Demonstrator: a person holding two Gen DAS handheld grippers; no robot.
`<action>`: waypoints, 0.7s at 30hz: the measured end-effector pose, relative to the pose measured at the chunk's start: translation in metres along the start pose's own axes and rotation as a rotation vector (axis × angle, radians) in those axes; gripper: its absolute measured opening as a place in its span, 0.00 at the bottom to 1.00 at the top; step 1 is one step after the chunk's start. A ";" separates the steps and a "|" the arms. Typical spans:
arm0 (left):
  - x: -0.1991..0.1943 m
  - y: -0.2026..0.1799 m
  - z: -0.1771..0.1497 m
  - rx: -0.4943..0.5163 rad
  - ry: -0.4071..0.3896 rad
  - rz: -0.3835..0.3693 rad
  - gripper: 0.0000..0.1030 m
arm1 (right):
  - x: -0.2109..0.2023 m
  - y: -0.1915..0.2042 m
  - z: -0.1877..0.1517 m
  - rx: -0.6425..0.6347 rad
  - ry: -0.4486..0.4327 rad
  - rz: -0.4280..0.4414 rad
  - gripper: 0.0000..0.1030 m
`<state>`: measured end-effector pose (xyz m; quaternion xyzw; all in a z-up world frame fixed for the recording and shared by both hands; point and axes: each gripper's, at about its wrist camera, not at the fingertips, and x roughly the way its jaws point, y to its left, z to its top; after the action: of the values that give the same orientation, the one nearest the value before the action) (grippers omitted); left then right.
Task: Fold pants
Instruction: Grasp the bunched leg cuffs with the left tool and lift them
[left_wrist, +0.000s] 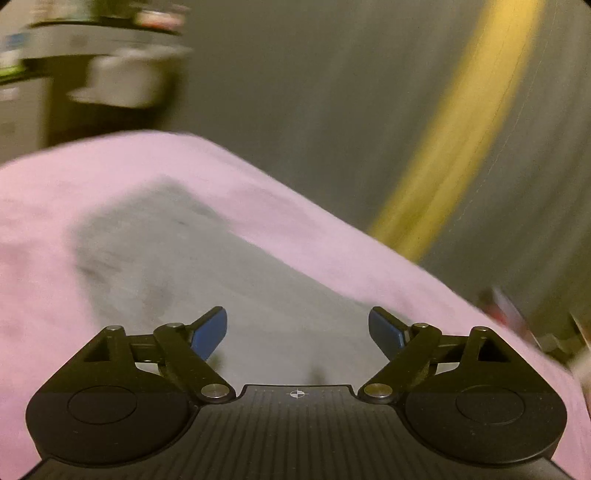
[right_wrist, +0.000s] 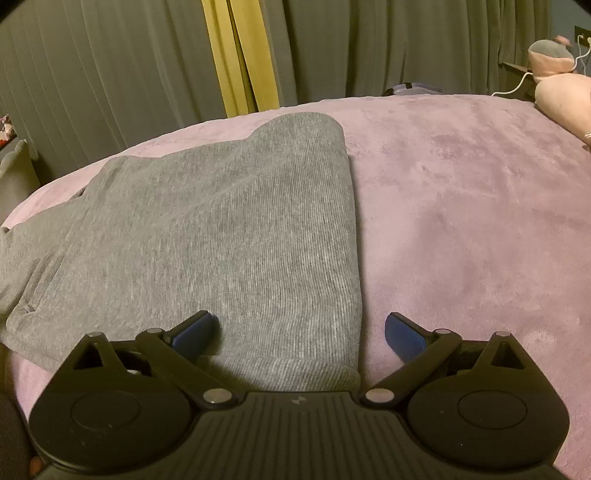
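Grey ribbed pants (right_wrist: 221, 229) lie folded flat on the pink plush bed cover (right_wrist: 461, 221), with a straight folded edge on the right. They also show, blurred, in the left wrist view (left_wrist: 192, 266). My right gripper (right_wrist: 299, 332) is open and empty, low over the near right corner of the pants, its left finger over the cloth and its right finger over the cover. My left gripper (left_wrist: 297, 328) is open and empty above the grey cloth. The left view is motion-blurred.
Grey curtains (right_wrist: 92, 81) with a yellow strip (right_wrist: 243, 59) hang behind the bed. Plush toys (right_wrist: 561, 92) and a white cable lie at the far right. Blurred shelves (left_wrist: 92, 74) stand at the upper left of the left view.
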<state>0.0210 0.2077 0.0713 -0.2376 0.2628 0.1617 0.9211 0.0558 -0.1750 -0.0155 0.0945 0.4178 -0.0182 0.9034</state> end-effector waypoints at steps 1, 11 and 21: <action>-0.001 0.023 0.008 -0.042 -0.009 0.052 0.86 | 0.000 -0.001 0.000 0.002 0.001 0.001 0.96; 0.027 0.148 -0.004 -0.396 0.080 0.098 0.75 | -0.001 0.001 -0.001 0.003 0.000 -0.001 0.96; 0.069 0.176 0.007 -0.514 0.055 -0.116 0.77 | 0.002 0.003 -0.003 0.006 -0.012 -0.011 0.96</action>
<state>0.0056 0.3699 -0.0242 -0.4828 0.2240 0.1638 0.8306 0.0554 -0.1714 -0.0182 0.0947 0.4126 -0.0248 0.9056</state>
